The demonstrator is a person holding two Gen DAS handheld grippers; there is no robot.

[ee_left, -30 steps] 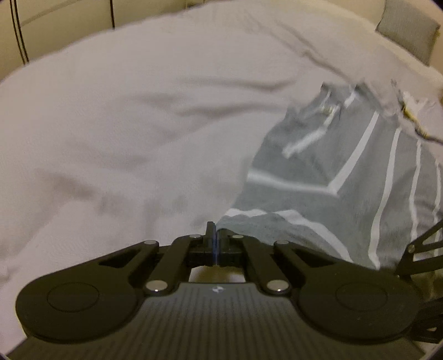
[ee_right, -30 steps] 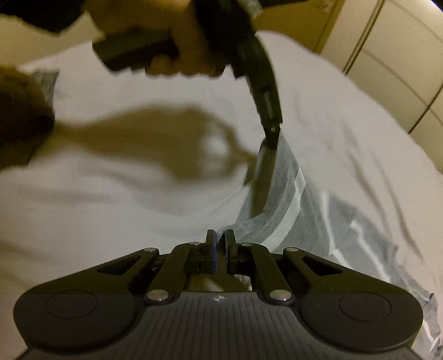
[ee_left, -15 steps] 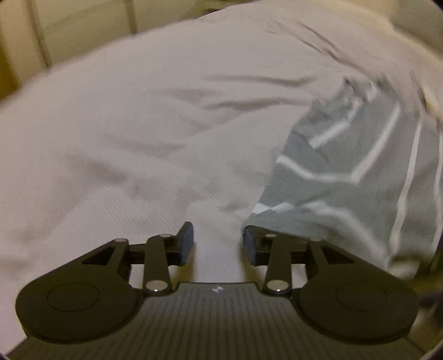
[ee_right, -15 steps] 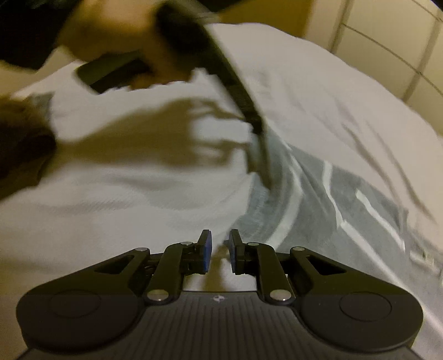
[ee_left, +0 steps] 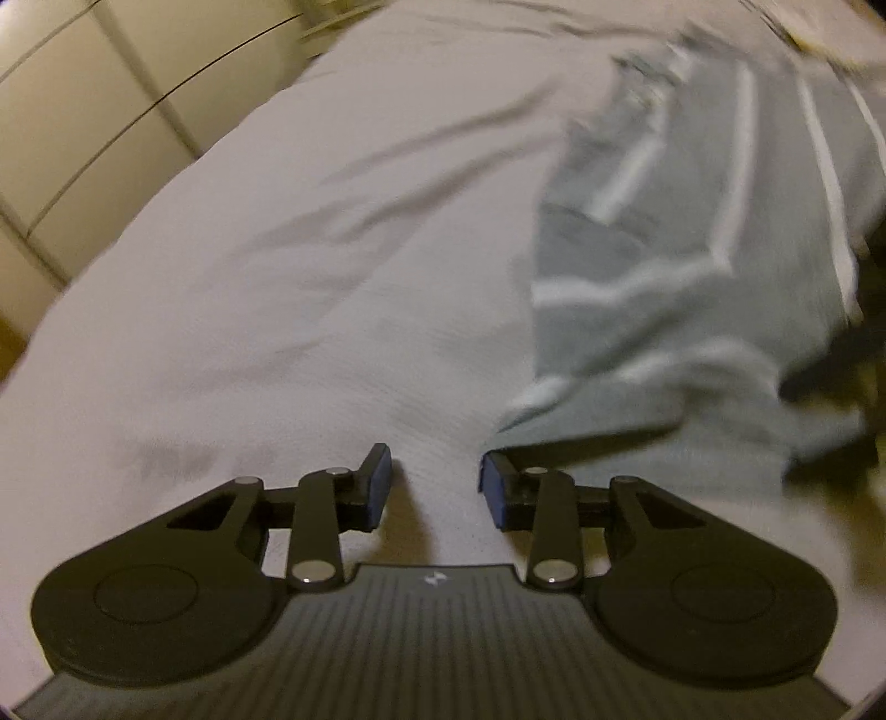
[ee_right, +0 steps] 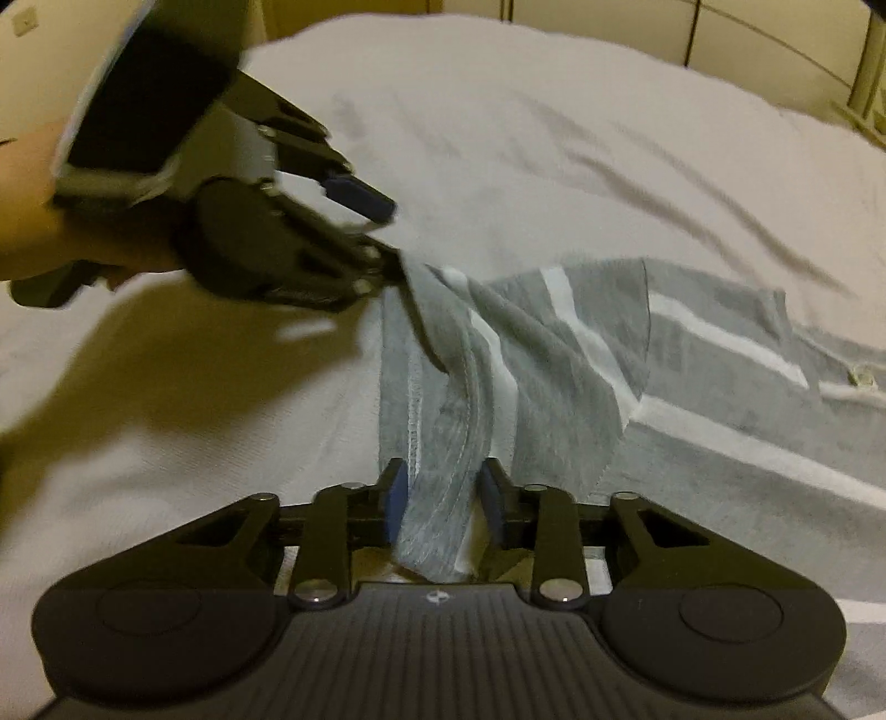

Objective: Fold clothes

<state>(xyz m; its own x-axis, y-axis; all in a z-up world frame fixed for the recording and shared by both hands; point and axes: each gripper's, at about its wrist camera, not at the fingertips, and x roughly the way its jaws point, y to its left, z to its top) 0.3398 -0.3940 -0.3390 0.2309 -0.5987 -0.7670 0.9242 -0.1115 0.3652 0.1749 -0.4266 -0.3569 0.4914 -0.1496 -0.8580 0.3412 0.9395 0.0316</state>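
Note:
A grey garment with white stripes (ee_left: 692, 249) lies crumpled on the white bedsheet (ee_left: 304, 277), right of my left gripper (ee_left: 436, 482). That gripper is open and holds nothing; its right finger (ee_left: 495, 487) is close to the garment's near edge. In the right wrist view the garment (ee_right: 692, 387) spreads to the right. A folded strip of its hem runs between the parted fingers of my right gripper (ee_right: 443, 493), which is open and not clamped. The left gripper (ee_right: 393, 238) appears there at upper left, held by a hand (ee_right: 33, 221), its lower finger at the hem's far end.
Cream cabinet panels (ee_left: 83, 138) stand beyond the bed's left edge, and the same panels (ee_right: 775, 33) show behind the bed in the right wrist view. The sheet (ee_right: 554, 138) is wrinkled and bare away from the garment.
Both grippers were shut on the garment's hem a second ago and have opened. The lifted hem has dropped toward the bed. The left gripper has swung left.

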